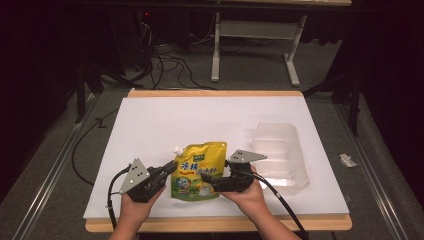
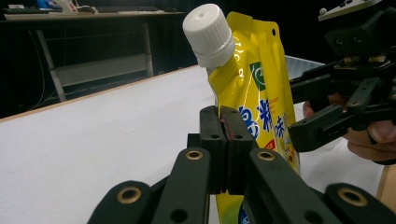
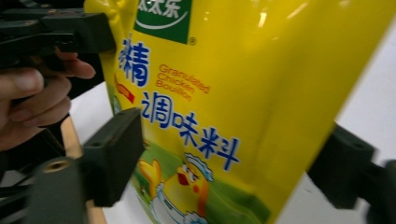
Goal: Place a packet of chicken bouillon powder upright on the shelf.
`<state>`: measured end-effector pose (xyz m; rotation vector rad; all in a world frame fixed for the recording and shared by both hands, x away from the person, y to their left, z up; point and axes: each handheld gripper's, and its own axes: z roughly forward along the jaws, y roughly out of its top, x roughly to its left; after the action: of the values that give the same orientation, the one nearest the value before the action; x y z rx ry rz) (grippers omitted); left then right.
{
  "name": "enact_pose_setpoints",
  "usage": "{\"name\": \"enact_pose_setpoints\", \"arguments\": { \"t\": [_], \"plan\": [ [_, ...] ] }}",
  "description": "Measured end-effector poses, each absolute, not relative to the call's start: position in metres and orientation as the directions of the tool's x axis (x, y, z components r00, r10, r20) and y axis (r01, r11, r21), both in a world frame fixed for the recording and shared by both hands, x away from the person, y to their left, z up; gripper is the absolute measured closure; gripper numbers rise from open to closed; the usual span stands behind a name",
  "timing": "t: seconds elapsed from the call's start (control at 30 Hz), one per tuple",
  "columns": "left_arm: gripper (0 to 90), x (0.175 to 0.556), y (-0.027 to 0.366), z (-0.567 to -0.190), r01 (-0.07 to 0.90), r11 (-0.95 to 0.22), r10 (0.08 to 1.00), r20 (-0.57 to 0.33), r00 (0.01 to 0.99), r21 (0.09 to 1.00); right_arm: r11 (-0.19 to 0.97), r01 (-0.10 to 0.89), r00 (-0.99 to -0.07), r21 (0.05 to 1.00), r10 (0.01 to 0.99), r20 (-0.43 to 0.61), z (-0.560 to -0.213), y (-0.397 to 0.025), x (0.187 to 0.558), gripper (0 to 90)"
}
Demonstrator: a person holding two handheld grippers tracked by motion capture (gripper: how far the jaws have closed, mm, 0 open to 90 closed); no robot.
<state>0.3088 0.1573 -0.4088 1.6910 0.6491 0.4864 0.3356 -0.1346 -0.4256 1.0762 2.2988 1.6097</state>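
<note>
Yellow spouted pouch of chicken bouillon sits at the near middle of the white counter, held between both tools. In the high view it leans with its white cap pointing up and to the left; whether its base touches the counter, I cannot tell.

Left gripper: the left gripper view shows its fingers pressed narrow together on the pouch's side edge, below the spout. That looks like a firm pinch on the seam.

Right gripper: the right gripper view shows its fingers standing wide, one on each side of the pouch's printed face, apparently not yet pressing it. The pouch lies between them, close against the near finger.

Clear plastic tray lies to the right of the pouch, just beyond the right gripper, and nothing appears to lie in it.

Progress, as a judgement: the pouch is secured by one tool and the second is bracketing it, so the pickup or handover is partly done. The cap is still on. Left to do: close the right fingers, then carry the pouch, plausibly into the tray, though the destination is only a guess.
</note>
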Motion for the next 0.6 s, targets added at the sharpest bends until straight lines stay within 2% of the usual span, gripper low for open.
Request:
{"name": "enact_pose_setpoints", "arguments": {
  "t": [0.07, 0.33, 0.37, 0.5, 0.6],
  "plan": [
    [89.5, 0.309, 0.157, -0.409, 0.157, -0.145, 0.653, -0.025, 0.757, 0.977, 0.176, 0.462, -0.751, 0.869, 0.6, 0.277, -0.426, -0.133, 0.335, 37.1],
    [89.6, 0.31, 0.157, -0.409, 0.153, -0.154, 0.66, -0.014, 0.751, 0.976, 0.198, 0.438, -0.785, 0.877, 0.56, 0.265, -0.426, -0.136, 0.332, 64.5],
    [89.6, 0.31, 0.157, -0.409, 0.154, -0.157, 0.66, -0.012, 0.751, 0.976, 0.2, 0.43, -0.793, 0.88, 0.551, 0.262, -0.425, -0.136, 0.331, 70.7],
    [89.7, 0.31, 0.156, -0.41, 0.15, -0.167, 0.661, -0.002, 0.75, 0.975, 0.22, 0.408, -0.816, 0.886, 0.524, 0.245, -0.424, -0.137, 0.326, 83.2],
    [89.7, 0.31, 0.154, -0.41, 0.146, -0.161, 0.658, -0.004, 0.753, 0.976, 0.231, 0.386, -0.825, 0.893, 0.519, 0.222, -0.422, -0.138, 0.322, 86.8]
  ]
}}
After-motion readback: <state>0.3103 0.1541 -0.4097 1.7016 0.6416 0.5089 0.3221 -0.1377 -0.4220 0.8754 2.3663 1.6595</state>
